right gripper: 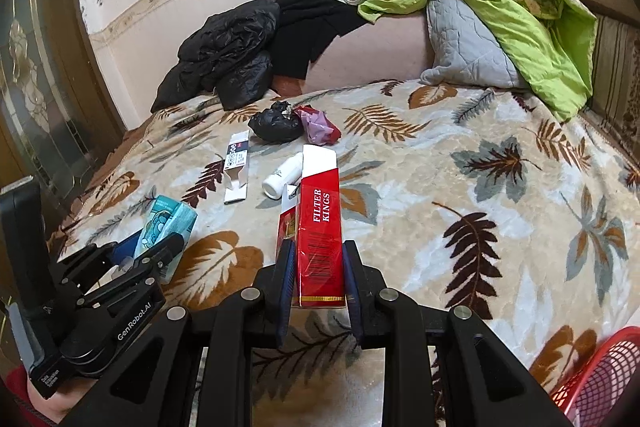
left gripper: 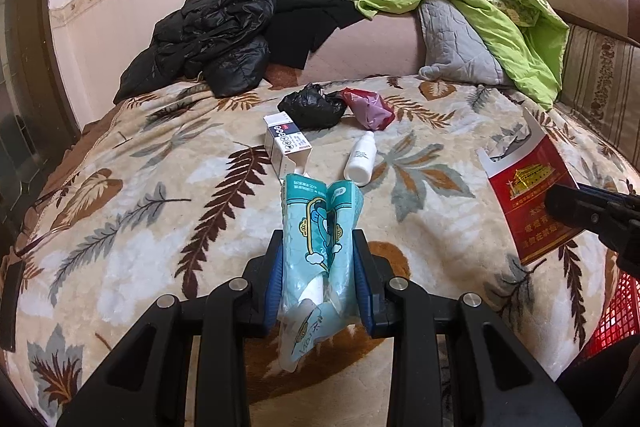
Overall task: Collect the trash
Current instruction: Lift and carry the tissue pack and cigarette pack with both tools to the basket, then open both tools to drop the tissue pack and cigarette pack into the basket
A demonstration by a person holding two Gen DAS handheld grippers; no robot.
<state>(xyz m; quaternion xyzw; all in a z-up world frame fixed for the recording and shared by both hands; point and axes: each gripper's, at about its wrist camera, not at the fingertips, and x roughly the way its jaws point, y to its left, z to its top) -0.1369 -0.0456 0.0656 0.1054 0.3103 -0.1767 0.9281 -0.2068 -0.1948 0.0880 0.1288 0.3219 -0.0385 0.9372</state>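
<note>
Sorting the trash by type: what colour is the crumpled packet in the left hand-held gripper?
Light teal with a cartoon print, the packet shows best in the left wrist view.

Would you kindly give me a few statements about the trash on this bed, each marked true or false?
1. The left gripper holds a teal tissue pack. True.
2. The right gripper is empty. False: its jaws clamp a red cigarette carton.
3. A white bottle lies on its side on the blanket. True.
4. The black bag sits in the red basket. False: it lies on the blanket beside a crumpled pinkish-red bag.
</note>
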